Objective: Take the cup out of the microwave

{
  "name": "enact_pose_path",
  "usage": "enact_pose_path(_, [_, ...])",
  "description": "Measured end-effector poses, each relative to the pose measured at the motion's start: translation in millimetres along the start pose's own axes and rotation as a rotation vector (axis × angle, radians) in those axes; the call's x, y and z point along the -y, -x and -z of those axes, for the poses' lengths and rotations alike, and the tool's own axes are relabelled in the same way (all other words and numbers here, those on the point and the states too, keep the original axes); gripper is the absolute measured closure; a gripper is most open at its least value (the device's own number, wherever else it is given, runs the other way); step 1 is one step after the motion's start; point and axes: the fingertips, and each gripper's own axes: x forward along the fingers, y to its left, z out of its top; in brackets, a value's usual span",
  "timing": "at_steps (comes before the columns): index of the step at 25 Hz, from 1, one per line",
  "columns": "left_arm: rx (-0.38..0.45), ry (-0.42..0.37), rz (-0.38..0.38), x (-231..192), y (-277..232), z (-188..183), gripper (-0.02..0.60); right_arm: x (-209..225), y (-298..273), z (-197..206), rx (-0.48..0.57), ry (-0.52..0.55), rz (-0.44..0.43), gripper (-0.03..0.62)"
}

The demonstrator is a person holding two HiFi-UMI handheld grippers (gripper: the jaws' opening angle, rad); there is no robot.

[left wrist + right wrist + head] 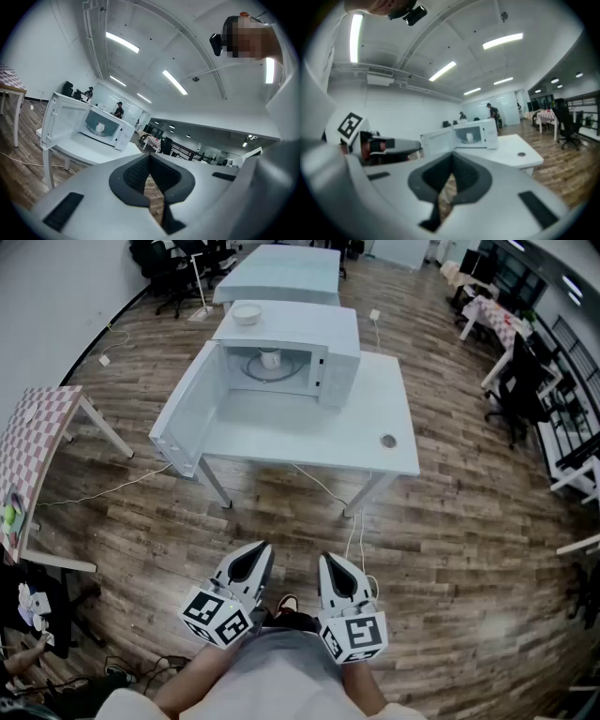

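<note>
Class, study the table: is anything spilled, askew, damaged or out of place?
Nothing spilled or damaged. The microwave stands with its door wide open, the cup upright inside; a bowl sits on its roof, an odd spot.

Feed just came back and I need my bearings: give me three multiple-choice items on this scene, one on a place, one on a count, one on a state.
1. Where is the cup? A. on the floor B. inside the microwave C. on a chair
2. How many bowls sit on top of the microwave? A. none B. one C. three
3. The microwave's door is: A. open B. shut C. missing

Answers: 1 B, it stands inside the open cavity; 2 B, a single white bowl rests on top; 3 A, it is swung wide to the left in the head view.
</note>
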Motion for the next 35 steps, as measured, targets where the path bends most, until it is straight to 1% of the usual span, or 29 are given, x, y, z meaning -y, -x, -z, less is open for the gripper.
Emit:
enact_pose_path(3, [-0.007,-0.007,0.014,14.8,6.4,7.1,0.571,-7.1,13.8,-1.0,0.002,0.020,-0.016,0.573])
enact_pose_path(6, [-0.011,-0.007,0.007,23.2,12.4,8.4,0.571,-14.5,21.6,-4.2,0.006,0.028,-0.031,0.574])
enact_pose_path(13, [-0.005,-0.021,0.001,25.2,16.6,3.9,0.571,-17.6,23.5,-8.8,0.021,0.025,-0.040,0.572])
enact_pose_path(17, [0.001,-0.019,-0.003,25.8,17.5,-2.2,0.571,-21.7,23.1,-13.7,0.029,-0.007,-0.064,0.572])
enact_pose_path(20, [0.004,-0.012,-0.010,19.1,17.4,-5.1,0.571,-26.5,16.3,-17.4,0.037,-0.017,-0.079,0.572])
enact_pose_path(26, [0.012,0.014,-0.013,-1.0,8.1,-14.8,0.571,-28.1,-11.9,-20.6,0.018,-0.003,-0.088,0.572])
enact_pose_path(29, [0.019,0.018,-0.010,-12.3,1.1,-22.9,0.571,-27.6,-27.3,-24.7,0.011,0.001,-0.094,0.572])
enact_pose_path(33, [0.042,0.024,-0.021,-31.6,-7.6,-34.9,0.571,-31.8,-50.4,-29.1,0.000,0.018,-0.122,0.572])
enact_pose_path(35, [0.045,0.028,-0.022,-41.5,-13.1,-40.1,0.571,-32.5,-62.8,-32.3,0.008,0.022,-0.117,0.572])
